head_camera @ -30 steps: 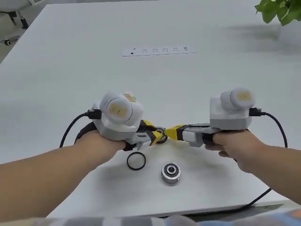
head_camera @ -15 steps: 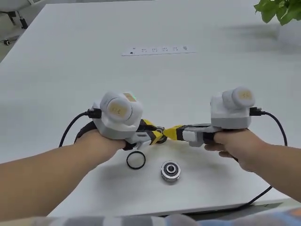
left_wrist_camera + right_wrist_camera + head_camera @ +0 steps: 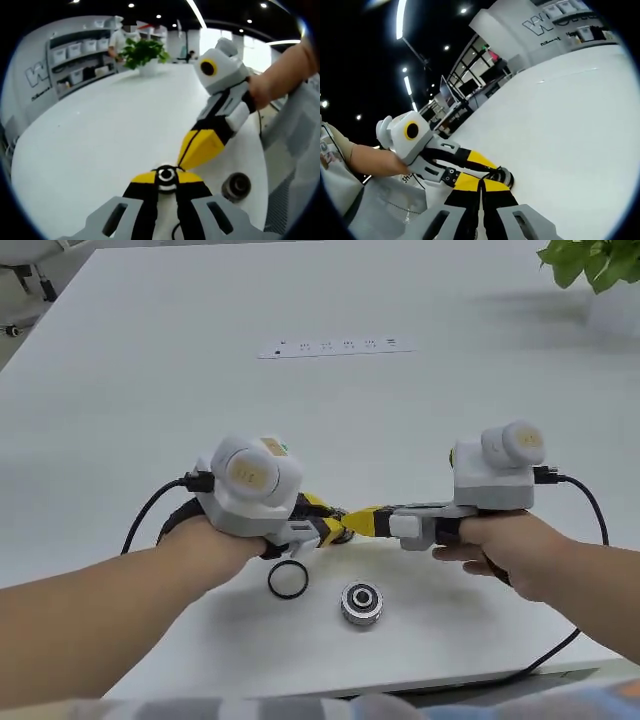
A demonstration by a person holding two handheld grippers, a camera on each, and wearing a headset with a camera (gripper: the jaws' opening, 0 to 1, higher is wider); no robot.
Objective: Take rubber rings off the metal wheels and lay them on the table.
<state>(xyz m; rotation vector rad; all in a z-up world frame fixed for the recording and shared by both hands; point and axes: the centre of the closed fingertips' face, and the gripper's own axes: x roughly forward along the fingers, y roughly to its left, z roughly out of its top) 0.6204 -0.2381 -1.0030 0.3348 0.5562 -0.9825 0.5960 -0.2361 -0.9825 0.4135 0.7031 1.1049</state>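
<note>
Where the table (image 3: 150,420) comes closest to the person, a black ring (image 3: 288,580) lies flat beside a spare wheel (image 3: 361,602). Both sit a little to the side, so the grippers have room to work. Just past them, the left gripper (image 3: 335,530) squeezes a small metal wheel (image 3: 166,176) tight between its yellow tips, which keeps it from rolling or turning. The right gripper (image 3: 360,523) comes in from the other side, tip to tip with the left one, its jaws pressed together right at the wheel's rim. It may be pinching the rubber ring there to peel it off, but that ring is too small to see well. The table is white, smooth and wide. Farther out a white power strip (image 3: 335,346) lies flat, and a green plant (image 3: 590,262) stands at the far corner. Beyond the table are shelves (image 3: 75,60) with bins and bright ceiling lights (image 3: 400,20).
</note>
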